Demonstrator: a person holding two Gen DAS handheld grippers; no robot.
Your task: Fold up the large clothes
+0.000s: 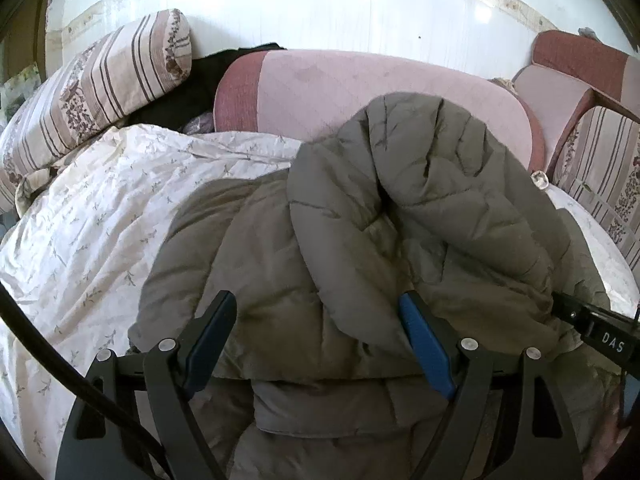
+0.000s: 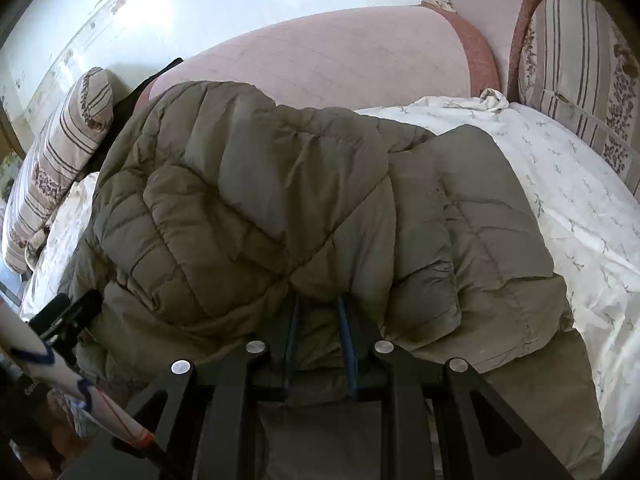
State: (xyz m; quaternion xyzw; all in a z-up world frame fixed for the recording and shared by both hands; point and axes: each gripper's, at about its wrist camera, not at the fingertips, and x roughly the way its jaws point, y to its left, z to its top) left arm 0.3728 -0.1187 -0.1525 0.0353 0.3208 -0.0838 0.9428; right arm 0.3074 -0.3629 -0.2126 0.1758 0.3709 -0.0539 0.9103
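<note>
One quilted jacket [image 2: 280, 208], two claws.
Right gripper [image 2: 318, 312] pinches its folded part (bulging toward the sofa [image 2: 340, 56]); left gripper [image 1: 316, 312] spread wide.

- A home, and most likely a sleeping or sitting room with a bed or low couch.
- A wrinkled white bedsheet with a small grey sprig print [image 1: 100, 216] covers the soft sleeping surface.
- A long pink quilted bolster cushion with dark red ends [image 1: 360, 92] lies along the wall.
- A beige striped pillow with brown floral bands [image 1: 92, 92] leans in the left corner; a matching striped cushion [image 2: 580, 72] stands on the right.
- A glossy white wall with a pale floral border strip [image 1: 320, 4] backs the bedding.
- A padded olive-grey quilted jacket [image 2: 260, 200] lies on the sheet.
</note>
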